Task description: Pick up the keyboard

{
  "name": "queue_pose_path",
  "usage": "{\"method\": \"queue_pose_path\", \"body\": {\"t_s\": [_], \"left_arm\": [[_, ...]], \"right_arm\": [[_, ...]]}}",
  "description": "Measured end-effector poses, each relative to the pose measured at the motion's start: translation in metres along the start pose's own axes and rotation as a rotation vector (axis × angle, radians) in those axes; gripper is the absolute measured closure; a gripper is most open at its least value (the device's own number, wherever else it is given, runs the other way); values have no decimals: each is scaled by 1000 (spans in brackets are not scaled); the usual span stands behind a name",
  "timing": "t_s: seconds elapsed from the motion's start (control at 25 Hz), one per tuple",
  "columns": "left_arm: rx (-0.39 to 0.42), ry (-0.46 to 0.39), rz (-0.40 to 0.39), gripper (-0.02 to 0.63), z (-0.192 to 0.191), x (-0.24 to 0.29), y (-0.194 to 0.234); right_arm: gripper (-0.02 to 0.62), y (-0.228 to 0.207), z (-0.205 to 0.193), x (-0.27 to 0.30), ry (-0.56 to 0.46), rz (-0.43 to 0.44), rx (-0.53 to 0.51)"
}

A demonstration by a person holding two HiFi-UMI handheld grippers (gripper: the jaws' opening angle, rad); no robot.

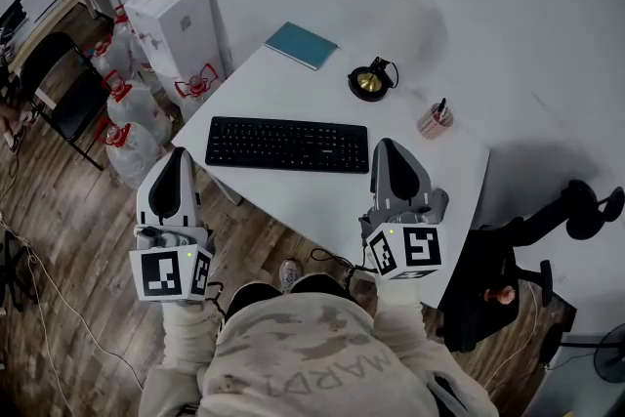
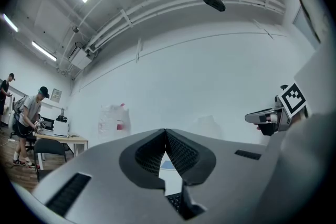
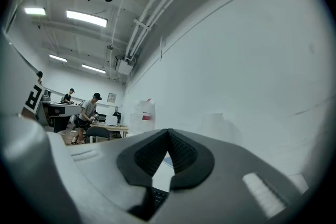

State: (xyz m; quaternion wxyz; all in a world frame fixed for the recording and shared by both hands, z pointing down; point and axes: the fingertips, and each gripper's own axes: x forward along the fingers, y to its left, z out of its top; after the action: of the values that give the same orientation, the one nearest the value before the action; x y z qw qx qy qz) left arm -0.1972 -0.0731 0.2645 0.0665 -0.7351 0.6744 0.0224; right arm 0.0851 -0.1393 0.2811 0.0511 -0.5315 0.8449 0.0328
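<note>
A black keyboard point(image 1: 287, 145) lies flat on the white table point(image 1: 322, 205) in the head view. My left gripper point(image 1: 179, 154) hangs off the table's left front edge, just left of the keyboard's near corner, jaws shut and holding nothing. My right gripper point(image 1: 387, 147) sits over the table beside the keyboard's right end, also shut and holding nothing. In the left gripper view the left gripper point(image 2: 166, 132) has its tips meeting, and a strip of keyboard point(image 2: 177, 202) shows below them. The right gripper point(image 3: 168, 132) in its own view is likewise shut, with a bit of keyboard point(image 3: 157, 196) beneath.
On the table's far side lie a teal notebook point(image 1: 302, 45), a black-and-gold round object point(image 1: 370, 81) and a cup of pens point(image 1: 436, 121). A water dispenser point(image 1: 174, 20) and water bottles point(image 1: 130, 127) stand left of the table. A black chair point(image 1: 508, 273) is at right.
</note>
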Motion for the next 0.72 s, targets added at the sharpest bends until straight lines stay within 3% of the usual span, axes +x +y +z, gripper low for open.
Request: {"method": "queue_pose_path", "body": {"t_s": [0.28,0.72], "left_arm": [[13,-20,-9,600,1,35,-22],[23,26,3,600,-18,56,-29]], "right_arm": [[585,-34,-13,18,21,9,14],[586,-57,-44,34,102,7,47]]}}
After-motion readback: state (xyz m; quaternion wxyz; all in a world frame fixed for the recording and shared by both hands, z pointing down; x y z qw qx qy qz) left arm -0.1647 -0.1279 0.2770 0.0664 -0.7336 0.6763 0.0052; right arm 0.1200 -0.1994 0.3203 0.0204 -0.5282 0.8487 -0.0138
